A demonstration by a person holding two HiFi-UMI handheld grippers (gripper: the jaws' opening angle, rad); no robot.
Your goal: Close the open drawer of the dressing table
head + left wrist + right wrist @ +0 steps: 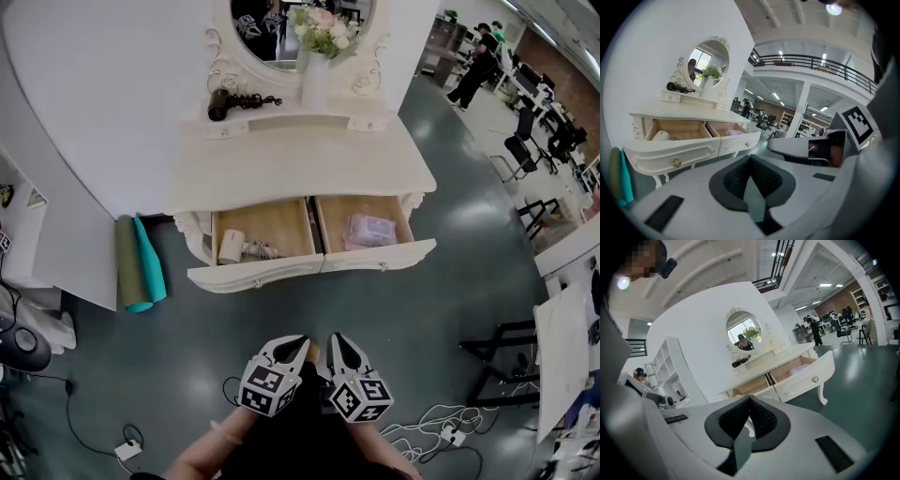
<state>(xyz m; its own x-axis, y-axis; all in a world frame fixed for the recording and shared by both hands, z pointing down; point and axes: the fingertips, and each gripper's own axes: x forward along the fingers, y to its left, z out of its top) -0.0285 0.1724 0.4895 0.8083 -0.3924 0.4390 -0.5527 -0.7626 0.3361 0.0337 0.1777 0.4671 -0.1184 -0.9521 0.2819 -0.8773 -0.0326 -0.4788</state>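
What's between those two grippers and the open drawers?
Only bare grey floor; the head view shows it separating the left gripper, right gripper and open drawers.

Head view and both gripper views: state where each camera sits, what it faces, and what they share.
Head view: on the person's head, facing steeply down at the dressing table; left gripper, right gripper and forearms show.
Left gripper view: on the left gripper, along its shut jaws toward the table; right gripper's cube at right.
Right gripper view: on the right gripper, along its shut jaws toward the table.
Shared: all show the open left drawer and right drawer, and the mirror.
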